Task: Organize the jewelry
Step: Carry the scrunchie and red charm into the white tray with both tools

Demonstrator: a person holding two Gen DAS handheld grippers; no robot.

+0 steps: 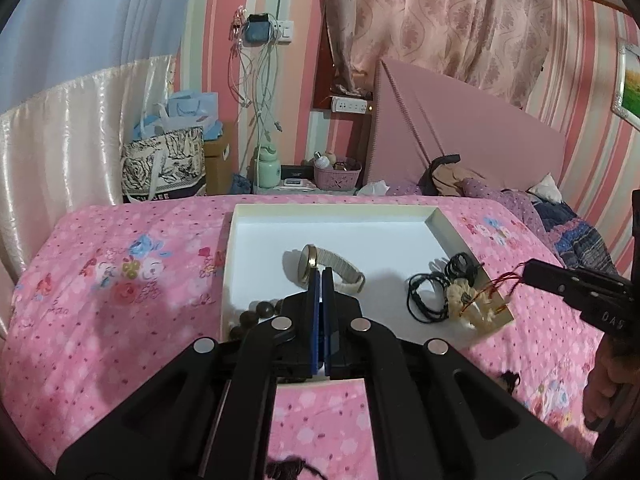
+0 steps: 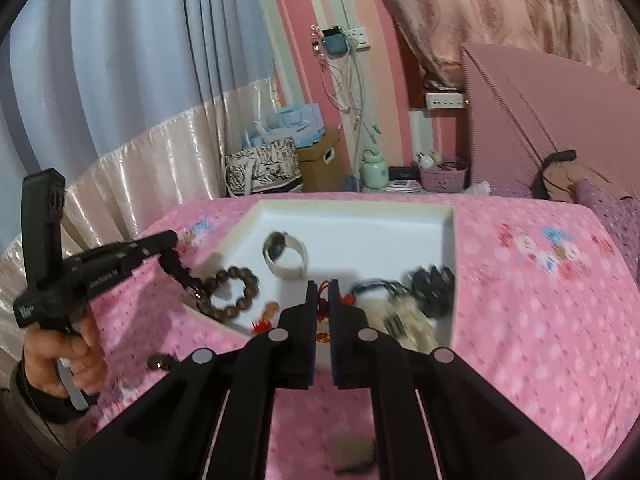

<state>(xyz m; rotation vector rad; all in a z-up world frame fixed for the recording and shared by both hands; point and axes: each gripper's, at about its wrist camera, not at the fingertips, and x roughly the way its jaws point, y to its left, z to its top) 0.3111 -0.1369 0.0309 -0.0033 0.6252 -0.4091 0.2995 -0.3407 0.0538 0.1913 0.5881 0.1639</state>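
Jewelry mostly lies in the tray (image 1: 256,216) at frame centre, on the bed (image 1: 100,300).
Watch (image 1: 316,260), beads (image 2: 236,288) and cords (image 1: 432,292) are in; right gripper (image 1: 524,272) clenches a red-strung charm (image 1: 508,282); left gripper (image 1: 322,276) clenched, empty.

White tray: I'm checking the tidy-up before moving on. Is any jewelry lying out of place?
Yes. A small dark piece lies on the pink bedspread, just outside the near-left edge of the white tray. It is apart from the bead bracelet, watch and black cords already inside.
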